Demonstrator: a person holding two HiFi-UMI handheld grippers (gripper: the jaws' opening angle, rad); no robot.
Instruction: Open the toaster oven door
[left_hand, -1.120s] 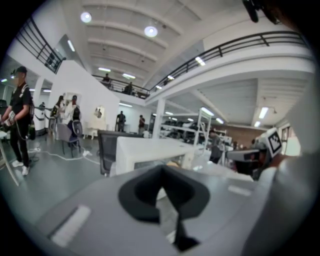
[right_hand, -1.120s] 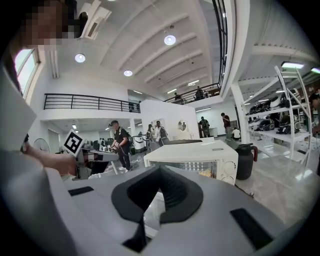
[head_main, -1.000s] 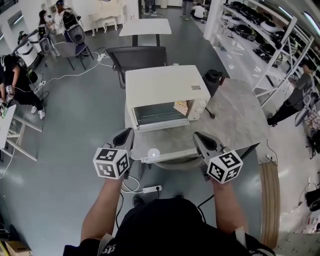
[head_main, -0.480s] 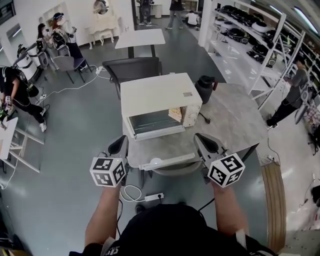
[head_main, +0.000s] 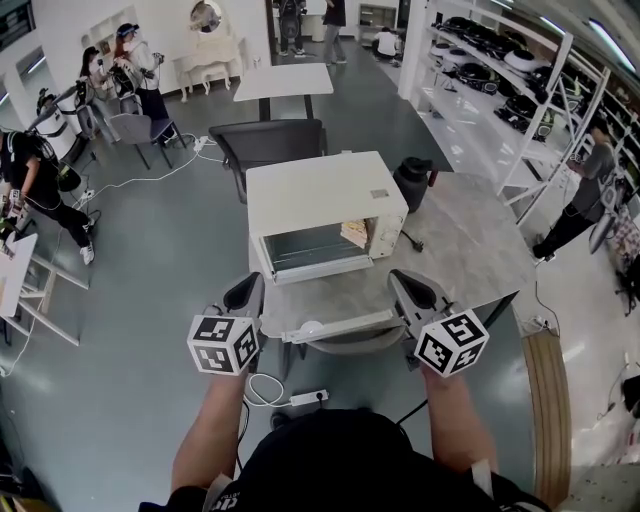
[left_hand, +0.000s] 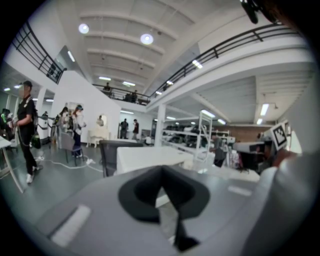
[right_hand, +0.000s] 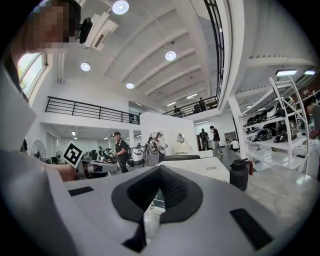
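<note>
Two grippers, the left gripper (head_main: 247, 291) and the right gripper (head_main: 404, 286), hover at the near edge of the bench (head_main: 470, 240), each with its jaws pressed together on nothing. Just beyond them, the toaster oven (head_main: 322, 195) sits on the bench with its long side running left to right and its mouth facing the person. Its door (head_main: 345, 321) hangs open, swung down flat, with the handle edge lying between the two grippers.
</note>
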